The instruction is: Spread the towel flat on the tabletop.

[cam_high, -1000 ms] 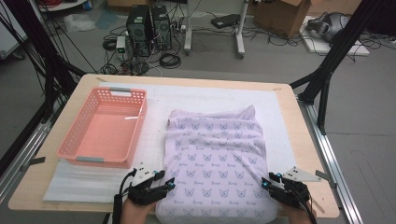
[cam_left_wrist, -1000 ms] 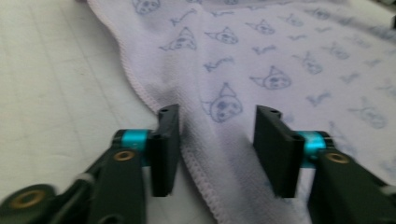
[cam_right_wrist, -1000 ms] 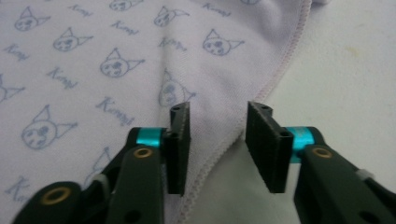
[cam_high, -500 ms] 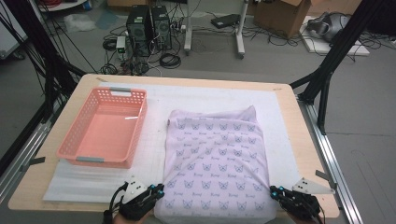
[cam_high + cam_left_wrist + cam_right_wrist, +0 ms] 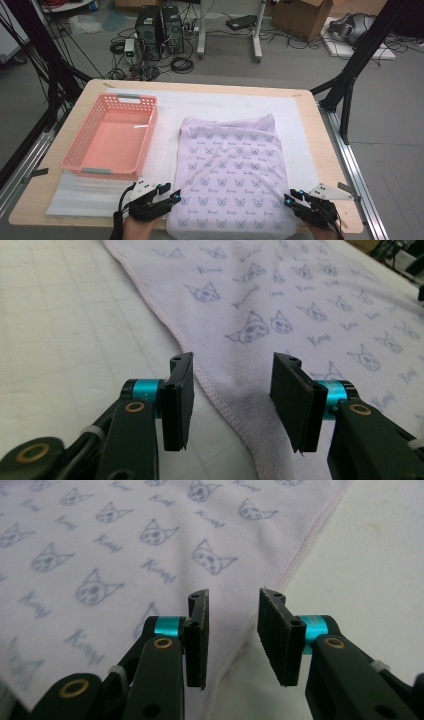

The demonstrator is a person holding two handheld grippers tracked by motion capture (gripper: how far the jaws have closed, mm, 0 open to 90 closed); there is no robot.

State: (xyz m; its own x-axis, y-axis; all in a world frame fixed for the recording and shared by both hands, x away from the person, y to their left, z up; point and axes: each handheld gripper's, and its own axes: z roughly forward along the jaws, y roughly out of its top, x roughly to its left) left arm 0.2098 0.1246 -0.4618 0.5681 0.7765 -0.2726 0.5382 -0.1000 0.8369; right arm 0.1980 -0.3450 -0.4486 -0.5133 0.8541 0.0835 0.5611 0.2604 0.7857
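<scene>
High view: pink basket (image 5: 80,150) holds nothing; towel (image 5: 230,170) lies beside it.

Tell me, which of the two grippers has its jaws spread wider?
The left gripper: a broader gap over the towel edge than the right gripper.

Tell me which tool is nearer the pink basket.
Left. The left tool sits just below the pink basket, at the cloth's near left edge. The right tool is across the cloth, at its near right edge.
</scene>
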